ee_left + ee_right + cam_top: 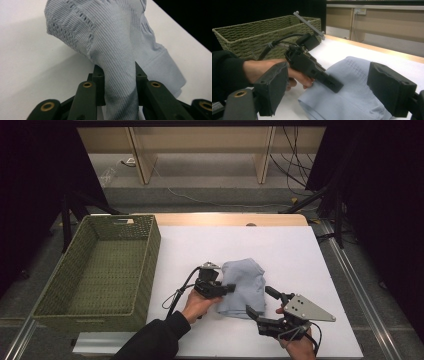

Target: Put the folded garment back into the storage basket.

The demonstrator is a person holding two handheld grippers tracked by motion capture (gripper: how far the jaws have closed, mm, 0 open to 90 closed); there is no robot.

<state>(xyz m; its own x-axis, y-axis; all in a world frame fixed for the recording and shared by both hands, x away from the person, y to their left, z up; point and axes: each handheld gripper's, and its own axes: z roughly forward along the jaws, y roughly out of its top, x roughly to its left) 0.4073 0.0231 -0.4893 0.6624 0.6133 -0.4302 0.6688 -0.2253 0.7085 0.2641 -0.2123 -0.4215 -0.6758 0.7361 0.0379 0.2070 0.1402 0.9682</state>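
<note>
Garment (pixel 243 287), a pale blue ribbed knit, lay folded on the white table (pixel 300 250), approx mid-table, just right of the green wicker basket (pixel 100 270). Left gripper (pixel 223 288) had its jaws clenched on the garment's left edge; in the left gripper view a ridge of fabric (pixel 120 82) ran up betw. the two black jaws, pinched tight. Prob. gripped there to lift or drag it toward the basket. Right gripper (pixel 260 306) sat at the near right corner w/ jaws spread wide, nothing betw. them; in the right gripper view the cloth (pixel 352 95) lay just ahead of and below the jaws, not clearly touching. Looked poised to take the other side so the fold holds.
</note>
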